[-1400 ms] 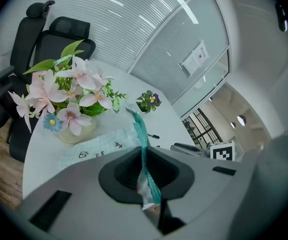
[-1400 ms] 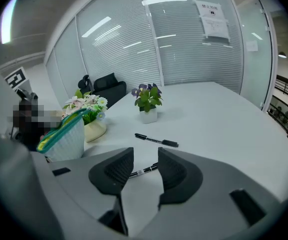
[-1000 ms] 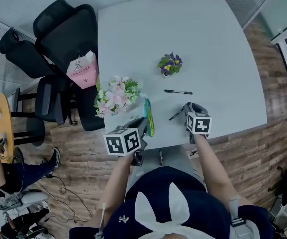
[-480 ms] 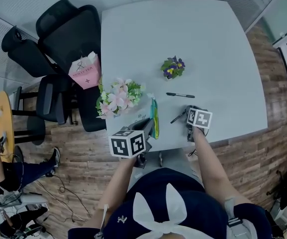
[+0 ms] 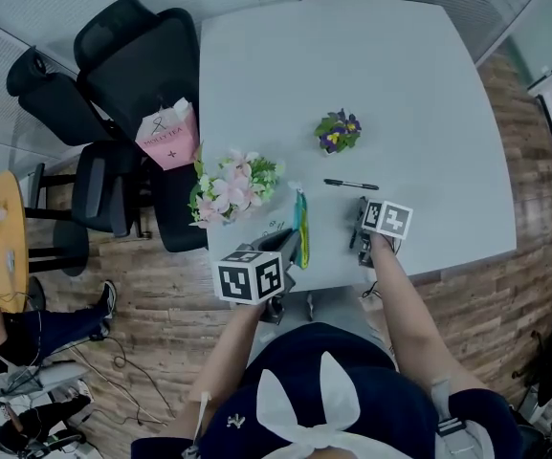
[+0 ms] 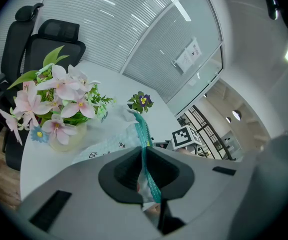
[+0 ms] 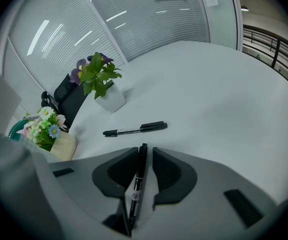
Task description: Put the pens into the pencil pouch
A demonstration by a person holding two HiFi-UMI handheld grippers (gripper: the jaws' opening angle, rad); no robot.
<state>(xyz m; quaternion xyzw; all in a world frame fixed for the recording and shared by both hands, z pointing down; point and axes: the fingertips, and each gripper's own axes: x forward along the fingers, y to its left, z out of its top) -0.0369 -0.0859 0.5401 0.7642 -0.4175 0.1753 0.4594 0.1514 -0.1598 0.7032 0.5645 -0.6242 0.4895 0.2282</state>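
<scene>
Chairs, black office type (image 5: 127, 60), sit far left in the head view, with a pink paper gift bag (image 5: 166, 134) on one seat. A pale grey table (image 5: 400, 84) fills the middle. A pot of pink and white flowers (image 5: 230, 187) stands upright near the table's left edge.

Left gripper (image 6: 144, 156) is just beside that pot at the near edge. Its jaws are nearly together, clamped on the pale fabric pencil pouch with teal zipper (image 5: 300, 226). The pouch is held edge-up with the zipper strip on top and runs away from the jaws over the table. It lies between the flower pot and the right gripper. No pen is visible in it.

Further back stands a small white pot of purple flowers (image 5: 338, 132). A loose black pen (image 5: 350, 185) lies flat on the table, near the right gripper but apart from it.

Right gripper (image 7: 144, 151) points down at the table's near edge, and its jaws have just been closing. A second black pen with white label (image 7: 137, 181) runs lengthwise between them. It sits against one pad, and a narrow gap shows at the other, so it is not yet pinched.
</scene>
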